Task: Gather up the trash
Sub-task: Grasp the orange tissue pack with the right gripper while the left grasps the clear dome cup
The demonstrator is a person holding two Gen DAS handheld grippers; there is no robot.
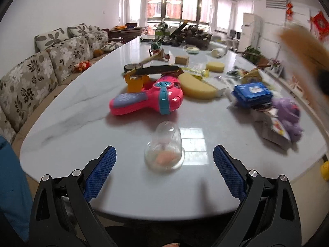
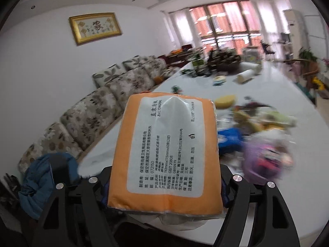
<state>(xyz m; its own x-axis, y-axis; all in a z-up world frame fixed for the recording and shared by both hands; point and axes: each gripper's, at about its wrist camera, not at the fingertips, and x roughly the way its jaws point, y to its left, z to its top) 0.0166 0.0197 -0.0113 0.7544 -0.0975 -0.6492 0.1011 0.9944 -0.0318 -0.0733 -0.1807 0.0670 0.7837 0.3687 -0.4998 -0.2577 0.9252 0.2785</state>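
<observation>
Right gripper (image 2: 166, 187): pinching an orange tissue pack (image 2: 166, 150) across its width, one finger at each long side. The pack is lifted clear of the table (image 2: 267, 216) and fills the centre of the right wrist view, label side to the camera. Judgement: one item is in hand and is being carried off. No bin or bag shows in either view, so where collected trash goes cannot be told.

Left gripper (image 1: 164, 170): fingers spread wide, holding nothing. A clear glass jar (image 1: 165, 152) lies on its side on the table just ahead, at 12 o'clock, in line with the gap between the fingers but not touched by them. Something pinkish shows inside it; what it is cannot be told.

Further out at 12 o'clock lies a pink toy (image 1: 148, 100). Behind it are an orange cup (image 1: 135, 83) with a dark strip laid across it, and a yellow sponge (image 1: 196, 86) at 1 o'clock. At 2 o'clock are a blue pack (image 1: 253, 91), a purple plush (image 1: 287, 115) and loose wrappers (image 1: 273, 131).

At the far end, 12 to 1 o'clock, are a round sponge (image 1: 214, 66), a brown block (image 1: 182, 59) and a dark heap of clutter (image 1: 191, 34).

Judgement: the task is at an early stage. Most of the table's load remains, and the wrappers, the likeliest trash, are untouched.
</observation>
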